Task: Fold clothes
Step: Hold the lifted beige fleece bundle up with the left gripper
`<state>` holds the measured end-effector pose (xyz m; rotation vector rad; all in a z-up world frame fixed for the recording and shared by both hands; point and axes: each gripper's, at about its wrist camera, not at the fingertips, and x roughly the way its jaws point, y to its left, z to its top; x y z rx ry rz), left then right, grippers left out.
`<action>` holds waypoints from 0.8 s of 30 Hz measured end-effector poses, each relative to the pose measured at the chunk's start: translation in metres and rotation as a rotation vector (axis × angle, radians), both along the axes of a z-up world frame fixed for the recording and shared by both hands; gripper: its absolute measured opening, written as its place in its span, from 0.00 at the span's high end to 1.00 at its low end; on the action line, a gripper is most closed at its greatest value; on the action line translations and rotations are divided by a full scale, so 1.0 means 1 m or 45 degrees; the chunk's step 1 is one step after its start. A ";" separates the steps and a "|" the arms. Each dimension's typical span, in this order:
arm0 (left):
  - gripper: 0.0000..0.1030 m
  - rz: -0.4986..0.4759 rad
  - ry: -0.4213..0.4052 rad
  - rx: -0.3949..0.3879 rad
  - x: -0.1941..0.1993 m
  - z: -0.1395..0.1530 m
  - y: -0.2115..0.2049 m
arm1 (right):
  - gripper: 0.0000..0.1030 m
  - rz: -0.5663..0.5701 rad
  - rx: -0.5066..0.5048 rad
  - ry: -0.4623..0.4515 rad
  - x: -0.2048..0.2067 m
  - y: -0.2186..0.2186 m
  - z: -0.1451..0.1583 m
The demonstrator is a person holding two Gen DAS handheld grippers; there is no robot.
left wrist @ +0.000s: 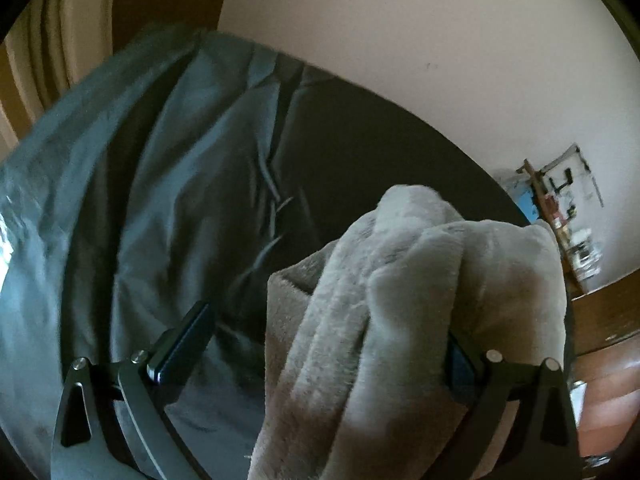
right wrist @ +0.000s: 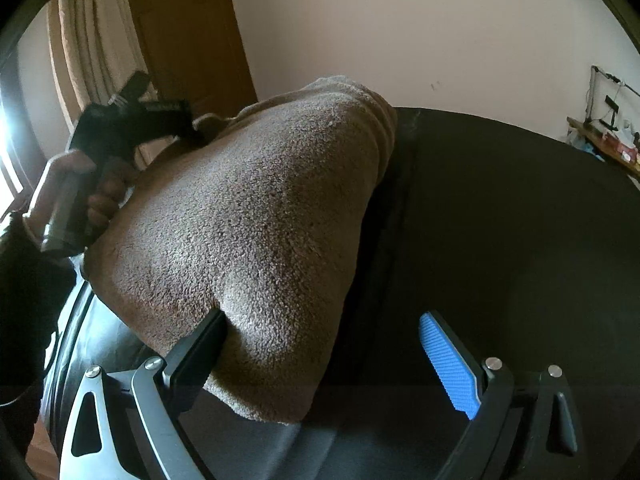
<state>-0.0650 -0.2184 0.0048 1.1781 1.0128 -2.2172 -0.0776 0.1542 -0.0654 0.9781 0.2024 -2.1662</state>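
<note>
A grey-brown fleece garment (left wrist: 420, 280) is bunched up between my left gripper's (left wrist: 328, 320) fingers. It drapes over the right finger and hides its pad, while the left finger (left wrist: 182, 346) stands bare and well apart, so this gripper is open. In the right wrist view the same fleece (right wrist: 248, 220) hangs as a broad lifted fold above the dark bed. My right gripper (right wrist: 324, 316) is open wide. Its left finger (right wrist: 198, 354) presses into the fleece's lower edge, and its blue pad (right wrist: 448, 364) is free. A hand (right wrist: 76, 188) holds the left gripper (right wrist: 132, 120) at the fleece's far left corner.
A teal crumpled cover (left wrist: 120, 200) lies on the left of the bed, with dark sheet (right wrist: 500, 220) to the right. A pale wall (left wrist: 400, 40) stands behind. A cluttered shelf (left wrist: 568, 216) sits at the far right, and a curtain (right wrist: 92, 40) and a wooden door (right wrist: 188, 32) at the back left.
</note>
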 end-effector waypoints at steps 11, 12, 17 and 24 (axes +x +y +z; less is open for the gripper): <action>0.00 -0.023 0.009 0.016 0.011 -0.007 0.003 | 0.06 0.010 -0.008 -0.009 -0.001 0.002 0.001; 0.00 -0.028 0.023 0.033 0.015 -0.006 0.002 | 0.06 0.009 -0.011 -0.010 -0.001 0.002 0.001; 0.00 -0.086 0.141 0.048 0.046 0.013 0.017 | 0.06 0.005 -0.056 -0.009 -0.001 0.007 0.004; 0.00 -0.229 0.207 -0.002 0.025 0.016 0.042 | 0.06 0.027 -0.218 -0.020 -0.002 0.018 0.010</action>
